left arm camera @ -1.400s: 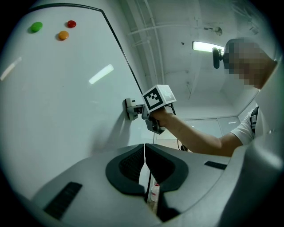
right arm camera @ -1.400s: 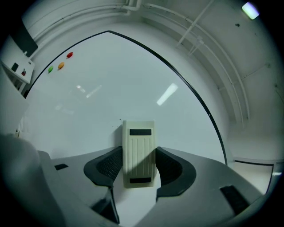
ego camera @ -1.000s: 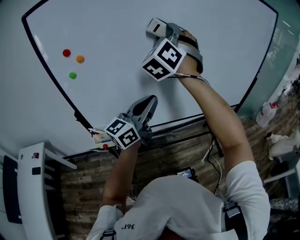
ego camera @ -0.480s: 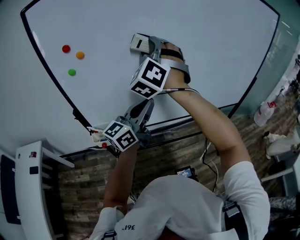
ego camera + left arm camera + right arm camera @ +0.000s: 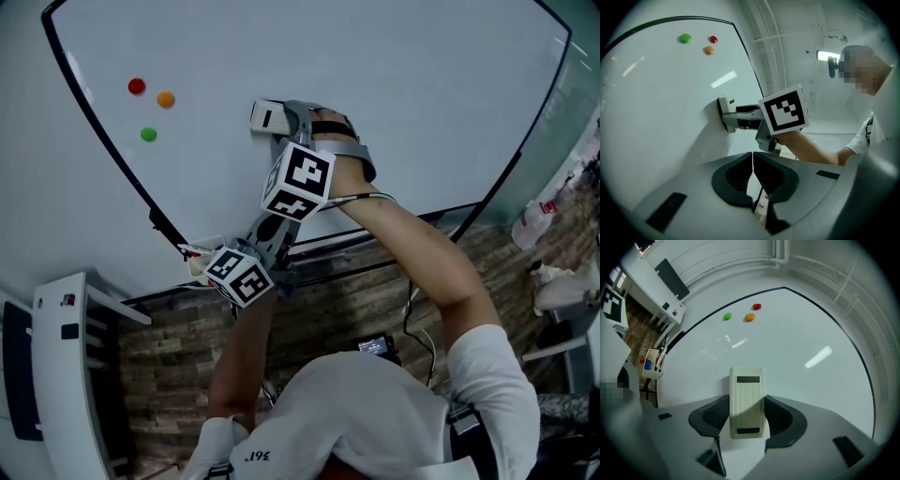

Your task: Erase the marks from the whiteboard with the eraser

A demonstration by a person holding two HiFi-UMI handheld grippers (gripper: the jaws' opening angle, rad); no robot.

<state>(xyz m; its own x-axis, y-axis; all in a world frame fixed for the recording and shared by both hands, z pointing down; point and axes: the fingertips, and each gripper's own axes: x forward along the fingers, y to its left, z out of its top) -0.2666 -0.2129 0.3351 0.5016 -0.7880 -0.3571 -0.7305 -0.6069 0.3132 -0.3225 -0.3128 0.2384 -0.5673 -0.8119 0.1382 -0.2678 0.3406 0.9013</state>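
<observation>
Nearest, the left gripper (image 5: 753,159) has its jaws pressed together on nothing. It points at the lower frame of the large white whiteboard (image 5: 403,75), directly beneath the right forearm, with the left forearm reaching straight forward. Risk noted: a downward stroke by the right arm would likely strike it, as the two sit close.

Beyond it, the right gripper (image 5: 747,414) is clamped on the narrow sides of the cream rectangular plastic eraser (image 5: 747,397), whose felt face appears flat against the board, left of centre. Risk noted: the grip covers only the lower half, so heavy pressure or a tilted wrist could twist the eraser out or lift one edge off the surface. The right arm is extended up and across the body, elbow slightly bent.

Farther on, a red round magnet (image 5: 137,86), an orange round magnet (image 5: 166,98) and a green round magnet (image 5: 148,134) lie well apart from the eraser; a long leftward sweep could dislodge them. No marks are discernible on the board
</observation>
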